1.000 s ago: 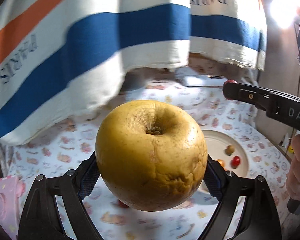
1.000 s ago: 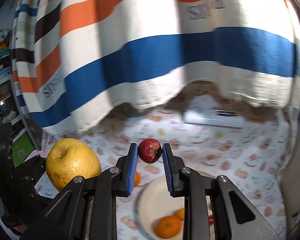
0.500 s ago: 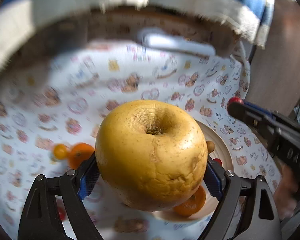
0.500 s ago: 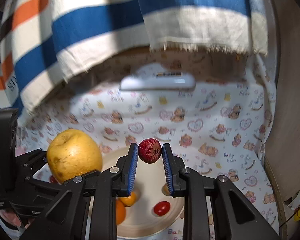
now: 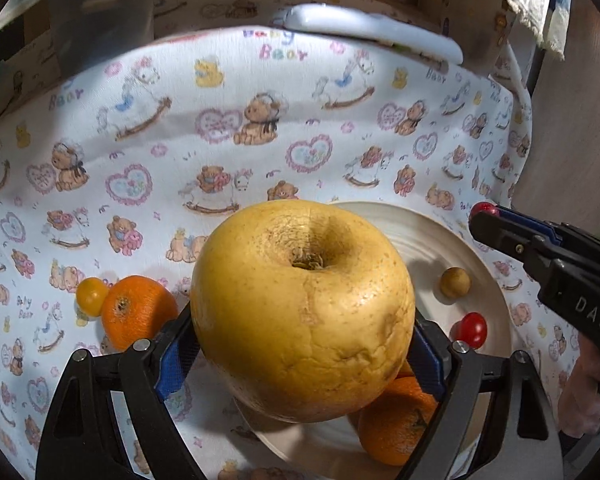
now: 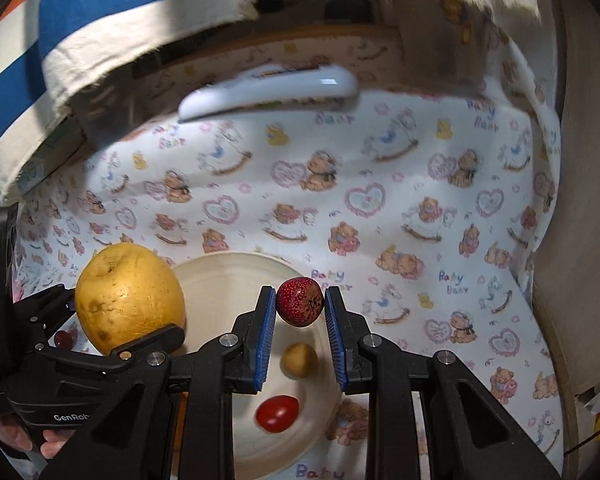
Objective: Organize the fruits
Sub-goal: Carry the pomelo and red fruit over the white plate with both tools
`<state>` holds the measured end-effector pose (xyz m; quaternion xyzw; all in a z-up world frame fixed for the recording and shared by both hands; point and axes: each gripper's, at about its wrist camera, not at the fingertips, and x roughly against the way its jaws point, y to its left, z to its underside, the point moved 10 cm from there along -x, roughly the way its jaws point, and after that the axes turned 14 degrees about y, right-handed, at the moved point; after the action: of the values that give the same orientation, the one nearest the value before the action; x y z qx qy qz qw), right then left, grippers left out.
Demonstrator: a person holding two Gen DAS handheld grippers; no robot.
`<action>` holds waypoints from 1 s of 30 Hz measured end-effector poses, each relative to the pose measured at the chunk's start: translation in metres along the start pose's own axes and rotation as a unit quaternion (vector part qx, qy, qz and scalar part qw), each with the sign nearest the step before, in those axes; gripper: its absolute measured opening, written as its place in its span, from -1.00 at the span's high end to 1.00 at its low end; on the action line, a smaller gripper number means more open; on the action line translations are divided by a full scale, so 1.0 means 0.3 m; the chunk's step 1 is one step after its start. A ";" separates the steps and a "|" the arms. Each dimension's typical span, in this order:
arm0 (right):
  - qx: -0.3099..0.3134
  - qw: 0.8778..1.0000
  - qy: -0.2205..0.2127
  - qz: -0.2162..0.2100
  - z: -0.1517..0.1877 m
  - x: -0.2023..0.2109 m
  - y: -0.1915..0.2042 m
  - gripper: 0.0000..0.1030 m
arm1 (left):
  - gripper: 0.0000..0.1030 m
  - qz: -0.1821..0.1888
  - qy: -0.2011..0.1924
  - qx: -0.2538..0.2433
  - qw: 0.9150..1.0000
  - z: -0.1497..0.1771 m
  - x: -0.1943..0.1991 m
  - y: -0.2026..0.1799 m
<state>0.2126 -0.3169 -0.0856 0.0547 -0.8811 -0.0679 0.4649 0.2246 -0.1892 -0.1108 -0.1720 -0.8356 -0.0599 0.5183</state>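
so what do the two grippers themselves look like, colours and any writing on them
Both are black plastic frames with silver screw heads and ribbed blue pads on the fingers. The left gripper shows "GenRob" lettering on its body in the right view; the right gripper shows "DAS" in white. Bare hands, no sleeves visible.

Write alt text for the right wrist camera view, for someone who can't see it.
The right gripper pinches a strawberry above a cream plate holding a cherry tomato and a small tan fruit. At left, the left gripper holds a large yellow pear over a teddy-bear print tablecloth.
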 end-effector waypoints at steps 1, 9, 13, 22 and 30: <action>-0.001 1.000 0.001 -0.001 0.001 -0.003 -0.004 0.49 | -0.71 0.002 0.001 0.002 1.000 0.000 -0.009 -0.003; -0.004 1.000 0.010 -0.004 0.003 -0.014 -0.008 0.49 | -0.71 -0.035 0.004 -0.032 0.999 0.002 -0.040 -0.025; -0.005 1.000 0.020 -0.003 0.009 -0.031 -0.008 0.49 | -0.72 -0.044 0.007 -0.035 0.998 -0.002 -0.053 -0.033; -0.009 0.999 0.034 0.001 0.017 -0.061 -0.020 0.49 | -0.75 -0.025 0.013 -0.022 0.999 -0.003 -0.064 -0.029; -0.013 0.999 0.043 0.001 0.023 -0.077 -0.032 0.49 | -0.75 -0.026 -0.002 -0.011 1.000 0.007 -0.048 -0.022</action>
<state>0.2201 -0.3222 -0.1098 0.0505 -0.8593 -0.0767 0.5032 0.2263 -0.1981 -0.1241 -0.1556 -0.8400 -0.0820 0.5132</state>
